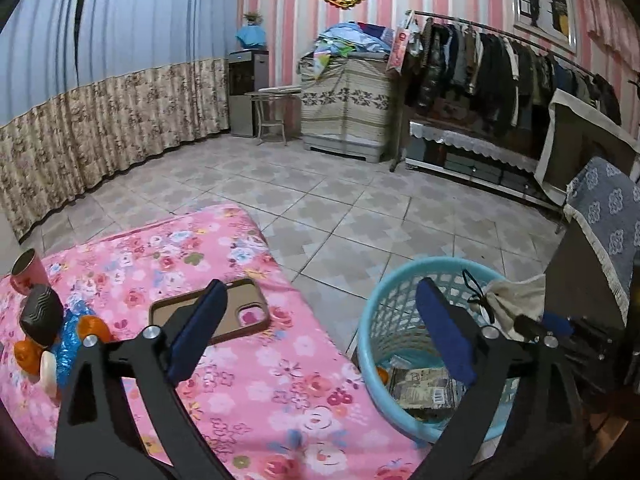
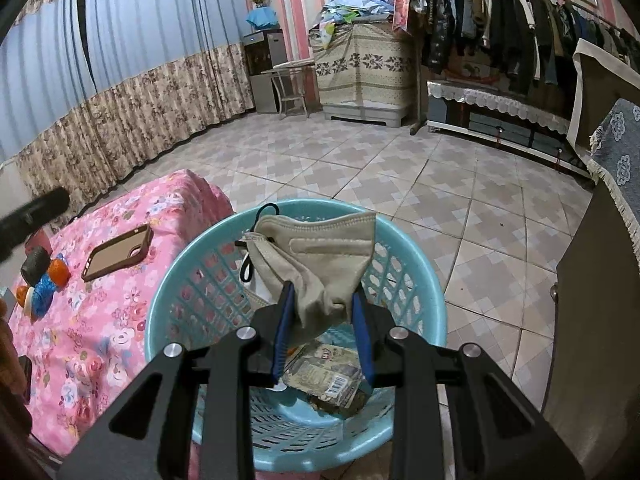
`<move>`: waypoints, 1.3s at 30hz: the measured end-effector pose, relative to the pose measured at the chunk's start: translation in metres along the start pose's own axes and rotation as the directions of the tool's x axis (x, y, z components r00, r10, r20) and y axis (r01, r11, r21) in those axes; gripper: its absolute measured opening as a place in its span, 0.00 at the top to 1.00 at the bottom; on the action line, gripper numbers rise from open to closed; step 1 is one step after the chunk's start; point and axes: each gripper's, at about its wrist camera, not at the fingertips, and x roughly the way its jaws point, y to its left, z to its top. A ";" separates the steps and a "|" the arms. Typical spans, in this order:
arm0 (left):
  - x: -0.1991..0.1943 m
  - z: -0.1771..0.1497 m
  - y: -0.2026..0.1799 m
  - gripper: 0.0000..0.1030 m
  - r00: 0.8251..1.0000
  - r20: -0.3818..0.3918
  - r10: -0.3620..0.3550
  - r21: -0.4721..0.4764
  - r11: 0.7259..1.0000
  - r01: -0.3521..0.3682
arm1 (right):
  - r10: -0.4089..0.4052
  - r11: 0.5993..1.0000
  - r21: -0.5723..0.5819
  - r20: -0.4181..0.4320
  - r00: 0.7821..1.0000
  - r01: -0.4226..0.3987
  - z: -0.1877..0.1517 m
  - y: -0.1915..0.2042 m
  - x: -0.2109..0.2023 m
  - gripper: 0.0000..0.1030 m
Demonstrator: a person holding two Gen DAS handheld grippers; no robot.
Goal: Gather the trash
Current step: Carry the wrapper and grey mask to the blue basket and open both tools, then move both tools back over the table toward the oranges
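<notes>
Could go wrong right at the drop. Beige face mask [image 2: 316, 256] pinched at one bottom corner only, between the blue pads of the right claw [image 2: 324, 336], with the rest sticking up and forward over the light blue basket [image 2: 176, 280]. Black ear loop [image 2: 250, 270] dangling on the left side, so a snag on a pad or on the basket's holes looks possible, and then the mask might hang on the rim and not fall in. Soft and floppy too, so maybe a slow slide off to one side once let go.

Right claw closed on the mask, straight above the basket's open mouth. Down below in the basket, some flat printed wrappers [image 2: 328, 380] already lying on the bottom, and something small and orange [image 1: 382, 375] by the wall.

Left claw [image 1: 320, 332] wide open, holding nothing, hanging over the edge of the pink flowery counter [image 1: 260, 400], just beside the basket. Brown phone case [image 1: 216, 308] lying flat behind its left finger. Farther left, a crinkly blue wrapper [image 1: 66, 344] with orange fruit [image 1: 94, 328], a dark lumpy thing [image 1: 42, 312] and a pink cup [image 1: 28, 272] — maybe more trash to pick up there.
</notes>
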 end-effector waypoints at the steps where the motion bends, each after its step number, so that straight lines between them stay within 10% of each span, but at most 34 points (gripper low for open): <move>1: -0.001 0.001 0.002 0.08 1.000 -0.001 0.003 -0.001 1.000 -0.003 | 0.000 1.000 -0.002 -0.001 1.000 0.000 0.000 0.001 0.001 0.72; 5: -0.006 0.003 0.012 0.05 0.999 0.008 0.035 0.015 0.999 -0.036 | 0.007 1.000 0.001 0.000 1.000 -0.007 0.000 0.006 0.004 0.69; 10: -0.012 -0.001 0.032 0.05 0.998 -0.006 0.058 -0.003 0.998 -0.058 | 0.007 1.000 0.004 -0.027 1.000 -0.007 0.003 0.013 0.013 0.29; 15: -0.020 -0.012 0.059 0.05 0.995 -0.025 0.092 -0.019 0.996 -0.092 | -0.021 1.000 0.006 -0.028 0.999 0.021 -0.003 0.022 0.016 0.16; 27: -0.064 -0.033 0.137 0.05 0.977 -0.012 0.215 -0.075 0.974 -0.215 | 0.012 0.993 -0.116 0.101 0.995 0.000 -0.001 0.085 -0.020 0.09; 39: -0.088 -0.065 0.271 0.05 0.904 -0.047 0.425 -0.195 0.883 -0.426 | 0.152 0.974 -0.190 0.131 0.980 -0.126 -0.002 0.189 -0.023 0.09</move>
